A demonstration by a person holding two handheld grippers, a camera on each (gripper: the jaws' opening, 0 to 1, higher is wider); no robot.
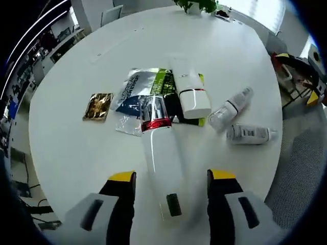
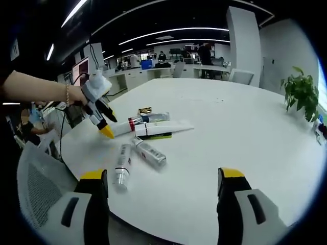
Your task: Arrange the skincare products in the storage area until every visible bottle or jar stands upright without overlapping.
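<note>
A smooth, matt white finish is being shown by the round table point(image 1: 76, 127). The large white tube point(image 1: 162, 153) is being seen as smooth, slightly glossy plastic, banded by a shiny chrome collar point(image 1: 153, 108) and a glossy red ring. A second white tube point(image 1: 191, 92) is being presented in satin plastic. Glossy, crinkled foil is being displayed by the gold sachet point(image 1: 98, 106) and by the printed sachets point(image 1: 135, 89). Clear, glossy plastic is being shown by the two small bottles point(image 1: 231, 108). The left gripper point(image 1: 171, 178) is being seen with matt black fingers point(image 1: 122, 204) and yellow plastic tips.
</note>
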